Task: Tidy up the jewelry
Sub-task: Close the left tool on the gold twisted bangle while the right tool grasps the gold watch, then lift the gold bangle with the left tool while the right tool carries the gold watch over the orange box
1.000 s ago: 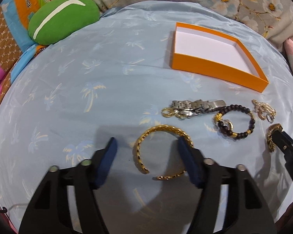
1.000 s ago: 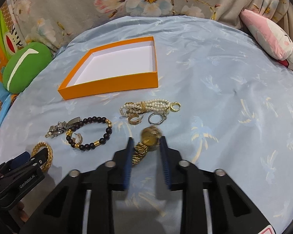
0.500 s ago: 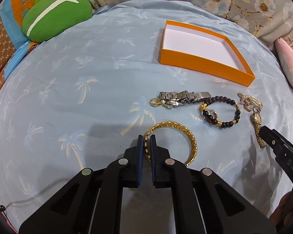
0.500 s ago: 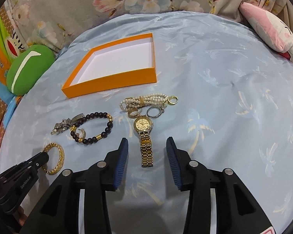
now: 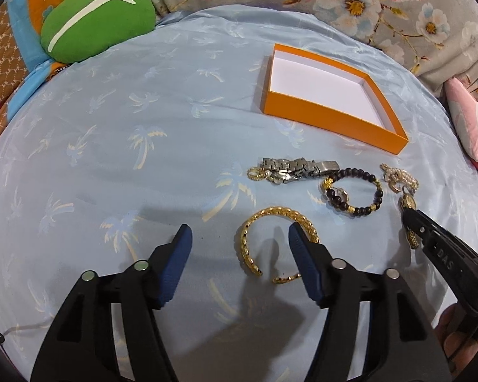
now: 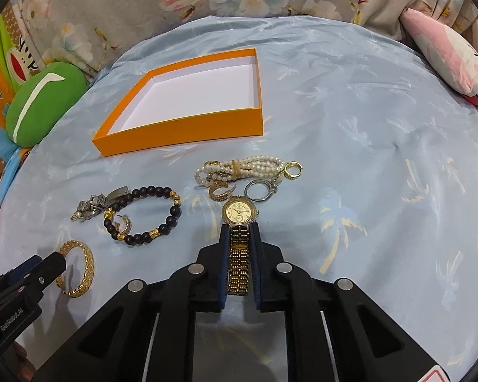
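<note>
Right gripper [image 6: 239,238] clamped on gold watch [image 6: 239,219], fingers [image 6: 223,264] pressed against both sides of the metal band, dial poking out just past the tips. Watch flat on the blue bedspread [image 6: 366,159], just below the silver ring [image 6: 259,188] and pearl bracelet [image 6: 248,168]. Left gripper [image 5: 239,242] wide apart, holding nothing, fingers [image 5: 175,261] straddling the gold bangle [image 5: 271,238]; right finger overlapping the bangle's right side, contact impossible to tell. Orange box [image 6: 188,102] lying open further back, white inside, nothing in it. Black bead bracelet [image 6: 143,213] with a small hoop earring inside its loop, beside a steel watch band [image 6: 95,203]; all between the grippers and the box.

Judged step: lifting the watch to carry it into the box. Probably best lifted straight up first, so the dangling band end clears the ring and the gold hoop earring [image 6: 220,191] near the dial. Grip sits on slippery links, so likely worth keeping firmly squeezed and moving slowly, since band could slide or swing. Then carried over the near wall of the box, lowered close to the floor before release, placed to one side to leave room. For the bangle, left fingers better closed across one wall of the ring, not around the whole thing.
</note>
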A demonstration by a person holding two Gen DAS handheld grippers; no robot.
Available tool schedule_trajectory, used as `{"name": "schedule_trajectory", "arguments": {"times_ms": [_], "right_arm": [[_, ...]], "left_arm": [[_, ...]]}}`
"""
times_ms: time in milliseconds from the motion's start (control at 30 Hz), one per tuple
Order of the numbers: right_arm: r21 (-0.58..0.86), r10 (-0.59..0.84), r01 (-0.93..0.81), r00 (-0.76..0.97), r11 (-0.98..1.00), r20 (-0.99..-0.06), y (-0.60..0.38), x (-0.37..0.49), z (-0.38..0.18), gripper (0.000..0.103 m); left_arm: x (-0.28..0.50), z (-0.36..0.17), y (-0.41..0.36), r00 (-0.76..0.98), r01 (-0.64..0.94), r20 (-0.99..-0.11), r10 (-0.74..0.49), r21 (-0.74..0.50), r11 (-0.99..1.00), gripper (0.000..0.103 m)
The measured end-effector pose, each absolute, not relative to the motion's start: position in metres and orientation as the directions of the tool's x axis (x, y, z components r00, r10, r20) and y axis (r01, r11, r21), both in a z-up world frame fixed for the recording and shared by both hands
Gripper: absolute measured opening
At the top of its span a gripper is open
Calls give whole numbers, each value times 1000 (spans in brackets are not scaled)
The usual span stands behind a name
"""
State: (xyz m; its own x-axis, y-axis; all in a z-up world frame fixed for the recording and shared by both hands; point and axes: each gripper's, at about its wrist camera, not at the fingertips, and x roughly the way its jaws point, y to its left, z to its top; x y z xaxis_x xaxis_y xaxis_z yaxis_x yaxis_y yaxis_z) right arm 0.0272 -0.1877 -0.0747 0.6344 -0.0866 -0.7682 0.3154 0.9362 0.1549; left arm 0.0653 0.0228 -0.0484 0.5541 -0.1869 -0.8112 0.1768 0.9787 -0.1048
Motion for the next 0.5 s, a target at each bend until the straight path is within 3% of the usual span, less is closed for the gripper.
{"name": "schedule_trajectory", "arguments": {"times_ms": [200, 300, 367, 500], "right_arm": [[172, -75, 306, 652, 936, -755, -189, 16, -64, 11], [174, -71, 298, 658, 939, -750, -188, 12, -60, 11], [177, -64, 292, 661, 940, -748, -187, 11, -58, 11], [180, -56, 279, 666, 943, -743, -185, 9, -54, 11]], "left_arm": [[77, -58, 13, 547, 183, -823, -154, -62, 981, 61], [77, -57, 10, 552, 200, -818, -162, -59, 978, 40], [77, -56, 9, 541, 217, -820, -187, -78, 973, 15], [73, -54, 7, 526, 242, -821, -221, -105, 965, 5]]}}
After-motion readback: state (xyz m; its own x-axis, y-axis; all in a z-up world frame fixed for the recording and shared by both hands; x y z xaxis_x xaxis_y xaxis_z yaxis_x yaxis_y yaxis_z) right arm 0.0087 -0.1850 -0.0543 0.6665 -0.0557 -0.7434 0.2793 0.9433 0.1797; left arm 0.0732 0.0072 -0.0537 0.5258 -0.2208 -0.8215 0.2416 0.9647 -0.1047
